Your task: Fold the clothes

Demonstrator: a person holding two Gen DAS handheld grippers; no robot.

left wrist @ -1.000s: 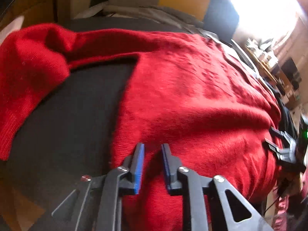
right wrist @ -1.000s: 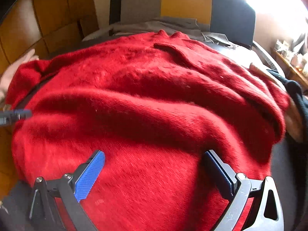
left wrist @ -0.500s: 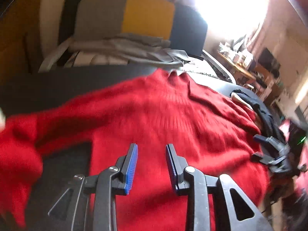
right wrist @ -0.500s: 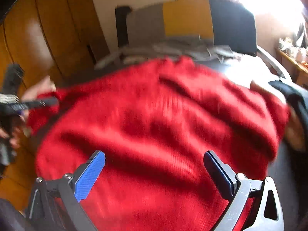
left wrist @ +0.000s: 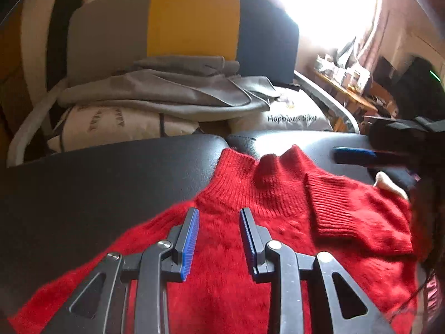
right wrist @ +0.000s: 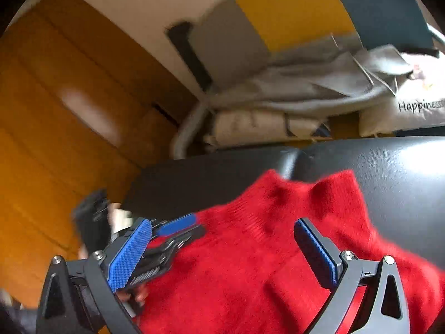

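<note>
One black padded table (left wrist: 97,183), seam down the middle, takes up most of both views. One red sweater (left wrist: 250,250) lies flat on it, collar (left wrist: 267,167) pointing at the far edge, fuzzy knit, body reaching back under both cameras. One ribbed cuff (left wrist: 333,206) is folded in across the chest, just right of the collar in the left wrist view.

One chair (left wrist: 192,25) stands behind the table, backrest in grey, yellow and dark blue panels. One pile of grey clothes (left wrist: 167,89) sits on its seat, on top of two pale cushions (left wrist: 292,117), one printed "Happiness ticket". Orange wood panelling (right wrist: 55,111) fills the left of the right wrist view.

Two sets of tongs. Left tongs (left wrist: 219,239): blue pads partly spread, having just opened, nothing between them, over the sweater just below the collar. Right tongs (right wrist: 219,253): spread wide, nothing pinched, over the shoulder area of the sweater. Each set shows in the other's view, blurred. One hand (right wrist: 119,218) is visible behind the left tongs in the right wrist view.
</note>
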